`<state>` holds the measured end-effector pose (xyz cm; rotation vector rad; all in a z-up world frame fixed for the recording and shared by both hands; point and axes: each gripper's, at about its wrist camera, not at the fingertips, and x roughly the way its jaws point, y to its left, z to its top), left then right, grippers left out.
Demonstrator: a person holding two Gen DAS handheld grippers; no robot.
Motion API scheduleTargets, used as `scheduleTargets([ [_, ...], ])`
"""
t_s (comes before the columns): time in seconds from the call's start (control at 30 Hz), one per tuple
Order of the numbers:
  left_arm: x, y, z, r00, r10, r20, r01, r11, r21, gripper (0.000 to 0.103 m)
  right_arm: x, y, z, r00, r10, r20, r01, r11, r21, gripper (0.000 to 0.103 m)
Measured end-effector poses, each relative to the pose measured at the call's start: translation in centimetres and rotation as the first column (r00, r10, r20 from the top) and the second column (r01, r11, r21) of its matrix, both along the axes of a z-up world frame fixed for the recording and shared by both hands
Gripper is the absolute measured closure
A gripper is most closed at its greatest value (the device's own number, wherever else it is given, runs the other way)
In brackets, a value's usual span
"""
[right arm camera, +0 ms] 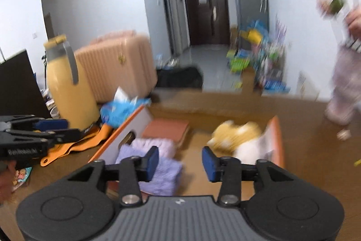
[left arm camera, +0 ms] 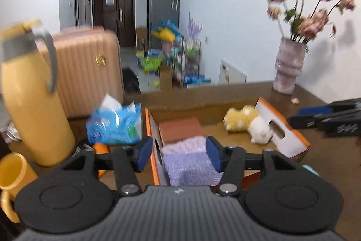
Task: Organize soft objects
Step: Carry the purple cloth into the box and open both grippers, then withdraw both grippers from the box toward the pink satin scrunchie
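Note:
An open cardboard box (left arm camera: pixel 283 128) with orange-edged flaps sits on the brown table. Inside lie a folded purple towel (left arm camera: pixel 189 164), a rust-coloured folded cloth (left arm camera: pixel 180 129) and a yellow and white plush toy (left arm camera: pixel 246 123). My left gripper (left arm camera: pixel 179 155) is open. The towel shows between its jaws but lies below in the box. In the right wrist view the left gripper (right arm camera: pixel 65 128) hovers left of the box flap (right arm camera: pixel 126 130). My right gripper (right arm camera: pixel 180 163) is open over the box, empty, with the towel (right arm camera: pixel 162 175) and plush toy (right arm camera: pixel 237 134) ahead. It also shows at the right (left arm camera: pixel 297 116).
A tall yellow flask (left arm camera: pixel 33 105), a yellow mug (left arm camera: pixel 11 173) and a blue tissue pack (left arm camera: pixel 115 123) stand left of the box. A vase of flowers (left arm camera: pixel 288 67) is at the table's far right. A pink suitcase (left arm camera: pixel 90 69) stands behind. An orange strap-like item (right arm camera: pixel 74 146) lies by the flask.

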<state>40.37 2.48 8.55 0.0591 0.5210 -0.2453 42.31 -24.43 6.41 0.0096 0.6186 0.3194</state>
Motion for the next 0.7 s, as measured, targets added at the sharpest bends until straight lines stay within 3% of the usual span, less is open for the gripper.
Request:
scheduleTargets([
  [0.1,-3.0,0.3,1.8,0.998,0.012,0.058,-0.012,1.0,0.011,0.036,-3.6,-3.4,2.7,0.996,-0.06,0.07,0.061,0.998,-0.011,0.052],
  [0.2,-5.2,0.0,3.3,0.996,0.017,0.084,-0.019,1.0,0.015,0.036,-6.8,-5.9,4.5,0.988,-0.106,0.109,0.107,0.994,0.004,0.051],
  [0.4,-10.3,-0.5,5.2,0.987,-0.008,0.159,0.01,1.0,-0.011,0.027,-12.1,-6.9,6.3,0.977,-0.113,0.181,0.112,0.994,0.017,0.051],
  [0.63,-19.0,0.4,3.2,0.976,0.003,0.22,0.008,0.999,-0.053,0.022,-20.6,-6.1,4.8,0.961,-0.078,0.266,0.076,0.997,0.018,0.048],
  [0.7,-22.2,0.7,2.0,0.97,0.026,0.242,-0.016,0.999,-0.044,0.022,-23.3,-5.8,3.9,0.96,-0.061,0.272,0.059,0.998,0.015,0.039],
])
